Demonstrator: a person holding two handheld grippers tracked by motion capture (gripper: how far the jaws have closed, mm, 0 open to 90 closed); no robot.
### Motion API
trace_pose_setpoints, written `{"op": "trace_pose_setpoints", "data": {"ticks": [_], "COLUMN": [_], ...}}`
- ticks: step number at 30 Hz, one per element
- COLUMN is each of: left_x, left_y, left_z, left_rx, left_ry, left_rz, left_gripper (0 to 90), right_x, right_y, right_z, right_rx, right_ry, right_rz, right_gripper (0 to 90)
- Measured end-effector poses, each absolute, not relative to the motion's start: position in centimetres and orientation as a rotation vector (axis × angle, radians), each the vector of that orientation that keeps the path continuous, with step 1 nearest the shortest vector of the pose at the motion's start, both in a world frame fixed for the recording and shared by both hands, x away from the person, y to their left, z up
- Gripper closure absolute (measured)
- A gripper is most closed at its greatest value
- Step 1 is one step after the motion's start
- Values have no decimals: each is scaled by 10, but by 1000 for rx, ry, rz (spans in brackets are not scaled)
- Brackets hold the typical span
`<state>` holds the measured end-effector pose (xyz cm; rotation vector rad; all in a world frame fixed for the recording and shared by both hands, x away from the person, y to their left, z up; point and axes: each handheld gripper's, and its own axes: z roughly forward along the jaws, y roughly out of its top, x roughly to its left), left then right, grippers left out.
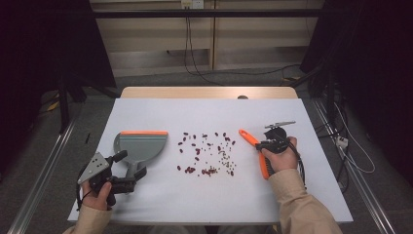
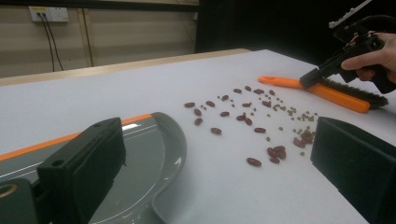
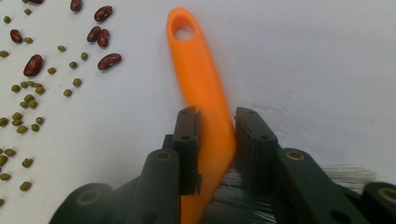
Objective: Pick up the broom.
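Observation:
A grey dustpan (image 1: 141,146) with an orange lip lies left of centre on the white table top (image 1: 204,109). My left gripper (image 1: 129,165) stands open, its jaws on either side of the pan's handle. In the left gripper view the dustpan (image 2: 159,149) lies low between the wide-open jaws of the left gripper (image 2: 219,186). Red beans and small green beans (image 1: 207,153) are scattered mid-table. To their right lies an orange brush (image 1: 253,141). My right gripper (image 3: 215,126) is shut on the brush's handle (image 3: 201,70), just ahead of the bristles.
The scattered beans (image 2: 252,121) lie between the pan and the brush (image 2: 327,93). A bare wooden strip (image 1: 209,92) runs along the table's far edge. Cables (image 1: 195,63) trail over the floor beyond, and metal rails flank the table.

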<state>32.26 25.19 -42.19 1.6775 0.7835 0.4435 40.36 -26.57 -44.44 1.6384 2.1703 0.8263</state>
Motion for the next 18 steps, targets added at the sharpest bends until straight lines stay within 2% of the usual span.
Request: {"op": "trace_pose_setpoints", "data": {"ticks": [10,18], "left_x": [323,324], "left_y": [252,250], "left_z": [-423,-424], "left_rx": [1681,1689], "left_ry": [785,783], "left_rz": [435,424], "left_gripper": [28,28], "right_x": [415,411], "right_y": [-260,-262], "right_z": [-443,-443], "right_rx": [1566,1635], "right_ry": [2248,2216], "right_rz": [835,835], "right_gripper": [710,684]}}
